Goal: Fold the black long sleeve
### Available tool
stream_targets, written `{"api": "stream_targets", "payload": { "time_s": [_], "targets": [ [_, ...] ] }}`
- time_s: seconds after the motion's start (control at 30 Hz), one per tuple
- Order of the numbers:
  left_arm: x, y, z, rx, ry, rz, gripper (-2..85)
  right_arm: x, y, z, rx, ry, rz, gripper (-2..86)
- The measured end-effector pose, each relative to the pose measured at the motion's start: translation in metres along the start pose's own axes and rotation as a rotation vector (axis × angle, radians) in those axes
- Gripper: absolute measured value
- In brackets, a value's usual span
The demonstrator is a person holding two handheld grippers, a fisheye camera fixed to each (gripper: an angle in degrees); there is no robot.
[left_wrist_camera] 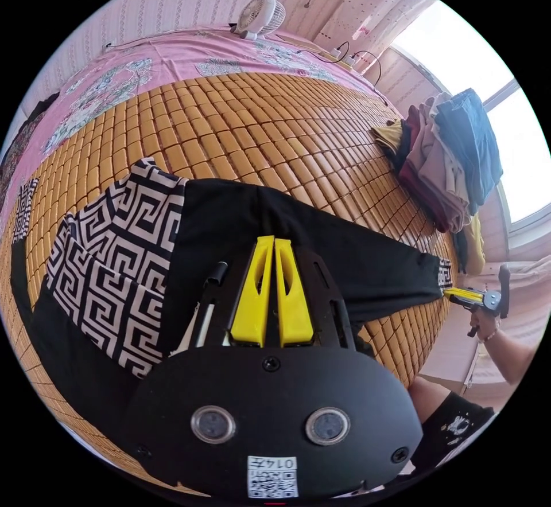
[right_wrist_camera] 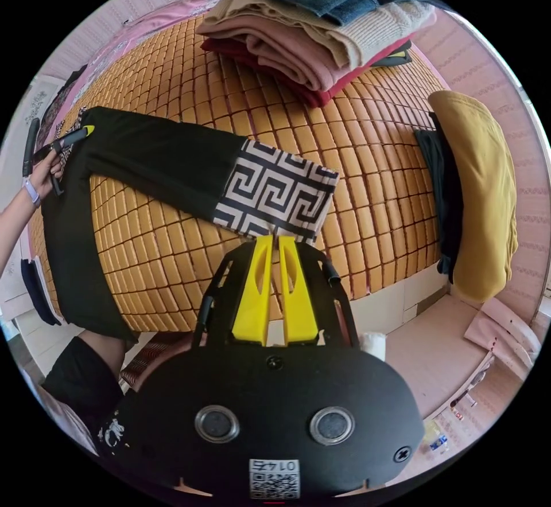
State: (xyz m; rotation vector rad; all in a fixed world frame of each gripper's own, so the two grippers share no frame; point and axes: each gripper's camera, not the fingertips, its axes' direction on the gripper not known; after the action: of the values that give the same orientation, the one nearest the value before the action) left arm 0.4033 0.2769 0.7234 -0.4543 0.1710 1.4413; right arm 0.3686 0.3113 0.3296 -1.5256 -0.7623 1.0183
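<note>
The black long sleeve (left_wrist_camera: 241, 226) lies spread mid-frame on the bamboo mat (left_wrist_camera: 241, 123), unfolded. Left claw (left_wrist_camera: 274, 241) pinches its shoulder area; right claw (right_wrist_camera: 274, 238) seemingly pinches the patterned cuff (right_wrist_camera: 275, 194). Folding remains.

Bed mat (left_wrist_camera: 247, 123) bare and passable between shirt (left_wrist_camera: 321, 231) and fan (left_wrist_camera: 261, 14); fan plus cables (left_wrist_camera: 344, 54) sit at the far edge; clothes stack (right_wrist_camera: 321, 19) blocks the window side of the mat, well apart from the sleeve cuff (right_wrist_camera: 275, 191); open mat between cuff and stack; yellow garment (right_wrist_camera: 476, 186) drapes over the bed edge, just beside a dark one (right_wrist_camera: 439, 186); mat between cuff and those is free.
</note>
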Motion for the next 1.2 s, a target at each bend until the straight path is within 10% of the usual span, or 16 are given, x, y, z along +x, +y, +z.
{"api": "stream_targets", "payload": {
  "time_s": [1.2],
  "targets": [
    [-0.073,0.072,-0.096,0.201,0.188,-0.163,4.8,0.008,0.003,-0.003,0.24,-0.034,0.433,4.9]
  ]
}}
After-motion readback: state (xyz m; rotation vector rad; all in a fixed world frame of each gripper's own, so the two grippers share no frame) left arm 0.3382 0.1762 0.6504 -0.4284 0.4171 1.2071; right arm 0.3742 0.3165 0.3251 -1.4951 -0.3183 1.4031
